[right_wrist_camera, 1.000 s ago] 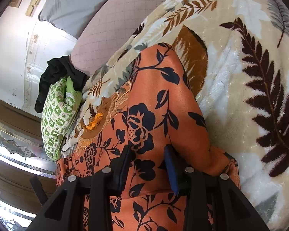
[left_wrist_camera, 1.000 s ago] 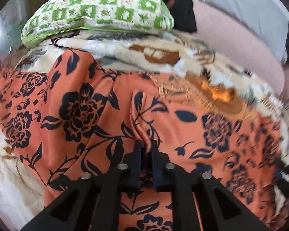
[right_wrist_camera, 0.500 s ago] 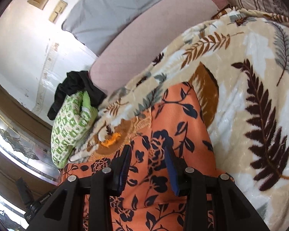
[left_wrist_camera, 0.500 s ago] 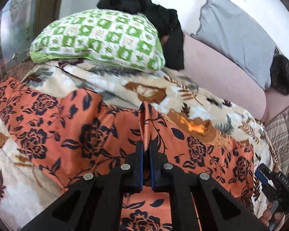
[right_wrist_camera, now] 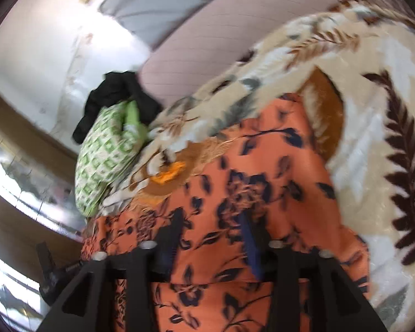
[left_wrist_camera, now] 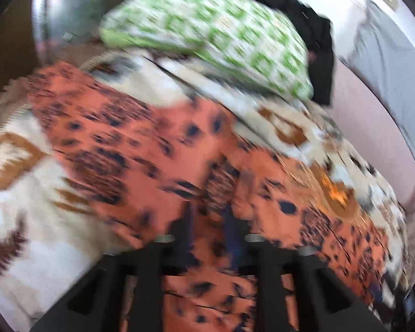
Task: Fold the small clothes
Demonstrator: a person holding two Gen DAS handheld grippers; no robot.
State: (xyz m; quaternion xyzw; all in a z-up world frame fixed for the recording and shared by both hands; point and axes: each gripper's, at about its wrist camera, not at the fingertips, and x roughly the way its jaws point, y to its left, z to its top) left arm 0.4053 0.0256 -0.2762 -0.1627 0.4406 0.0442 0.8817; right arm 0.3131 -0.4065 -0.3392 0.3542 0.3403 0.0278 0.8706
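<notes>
Both grippers' fingers (right_wrist_camera: pixel 177 229) now opening off orange floral garment (right_wrist_camera: pixel 262 193).

Orange garment (left_wrist_camera: pixel 157 149) with dark floral print lies spread flat, crossing the frame's centre and lower half. Surface shows mild creasing; detail blurred.

The orange garment (right_wrist_camera: pixel 276 182) looks like thin, smooth, matt cloth; the leaf-print blanket (right_wrist_camera: pixel 373 138) is thick, fuzzy fleece; the green checked pillow (left_wrist_camera: pixel 221 33) is woven cotton-like cloth.
</notes>
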